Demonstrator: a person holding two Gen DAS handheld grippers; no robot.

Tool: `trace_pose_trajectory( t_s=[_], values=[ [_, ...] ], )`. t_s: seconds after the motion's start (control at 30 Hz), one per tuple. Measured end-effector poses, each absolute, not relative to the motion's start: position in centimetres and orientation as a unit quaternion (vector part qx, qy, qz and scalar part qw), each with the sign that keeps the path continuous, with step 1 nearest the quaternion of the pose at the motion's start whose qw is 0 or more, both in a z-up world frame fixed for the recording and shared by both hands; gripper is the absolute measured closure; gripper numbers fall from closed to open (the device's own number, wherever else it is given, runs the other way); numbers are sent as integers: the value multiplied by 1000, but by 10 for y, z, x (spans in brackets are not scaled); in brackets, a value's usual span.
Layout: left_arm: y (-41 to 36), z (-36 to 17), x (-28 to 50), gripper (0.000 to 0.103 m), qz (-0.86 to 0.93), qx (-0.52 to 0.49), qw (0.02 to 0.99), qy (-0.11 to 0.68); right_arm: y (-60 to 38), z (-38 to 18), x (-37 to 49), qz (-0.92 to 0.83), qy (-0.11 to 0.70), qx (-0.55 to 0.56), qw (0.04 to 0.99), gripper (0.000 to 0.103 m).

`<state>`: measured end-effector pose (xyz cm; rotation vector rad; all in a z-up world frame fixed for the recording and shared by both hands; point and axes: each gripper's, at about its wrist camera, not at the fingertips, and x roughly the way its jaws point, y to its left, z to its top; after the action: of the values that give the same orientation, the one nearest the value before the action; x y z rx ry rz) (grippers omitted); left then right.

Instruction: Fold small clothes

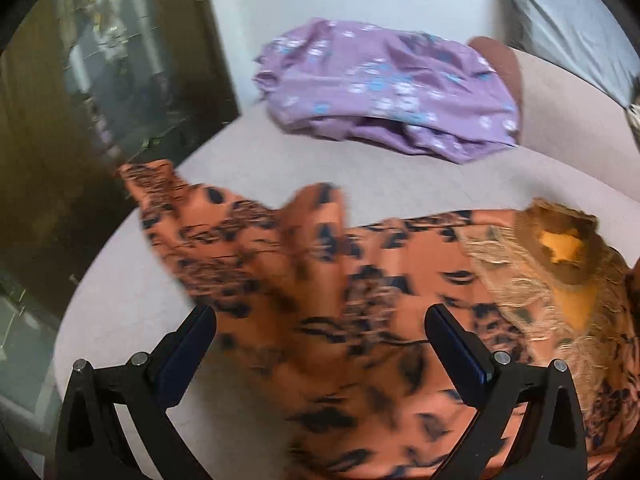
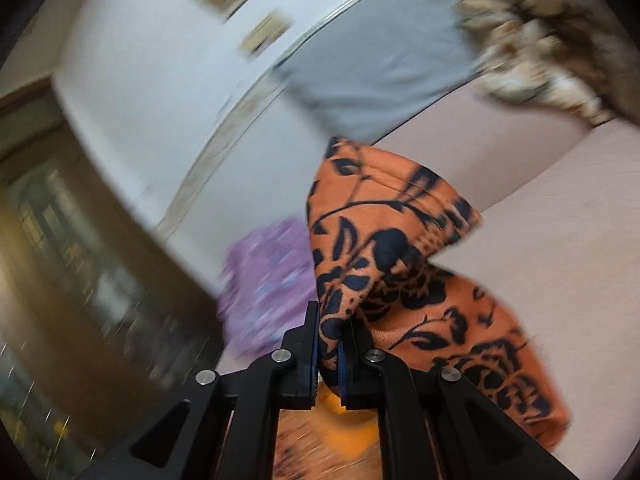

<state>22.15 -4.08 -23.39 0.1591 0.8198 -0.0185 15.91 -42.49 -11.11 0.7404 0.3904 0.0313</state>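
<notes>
An orange garment with a black leaf print (image 1: 328,288) lies spread and rumpled on the pale couch seat (image 1: 280,152). My left gripper (image 1: 320,320) is open just above it, with the cloth between and below its fingers. My right gripper (image 2: 330,320) is shut on a fold of the same orange garment (image 2: 384,248) and holds it lifted off the seat. A purple flowered garment (image 1: 384,88) lies bunched farther back on the seat. It also shows in the right wrist view (image 2: 268,280), blurred.
A tan lace garment with a yellow patch (image 1: 560,256) lies at the right of the orange one. A grey cushion (image 2: 376,68) and a brown furry throw (image 2: 532,40) sit at the couch back. A dark cabinet (image 1: 80,120) stands left.
</notes>
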Motion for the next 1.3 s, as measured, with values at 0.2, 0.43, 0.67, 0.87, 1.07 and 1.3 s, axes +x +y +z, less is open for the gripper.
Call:
trace_pose_trajectory(
  t_s=[0.2,0.43,0.67,0.87,1.07,1.3],
  values=[
    [15,-229,221,0,37,49,920,387,-293,-158,205,124,285,348,885,88],
    [55,-225,220,0,62,-5,920,388,-228,-194,201,200,373,350,836,25],
    [14,-224,217,0,6,19,925,381,-319,-164,152,64,331,293,895,42],
    [-44,-252,221,0,-10,109,904,414,-397,-208,145,-49,380,332,862,58],
    [-60,-266,231,0,-19,126,889,440,-400,-267,173,-83,523,306,791,58],
    [26,-211,251,0,40,27,932,360,-399,-239,176,-55,477,307,821,49]
  ],
)
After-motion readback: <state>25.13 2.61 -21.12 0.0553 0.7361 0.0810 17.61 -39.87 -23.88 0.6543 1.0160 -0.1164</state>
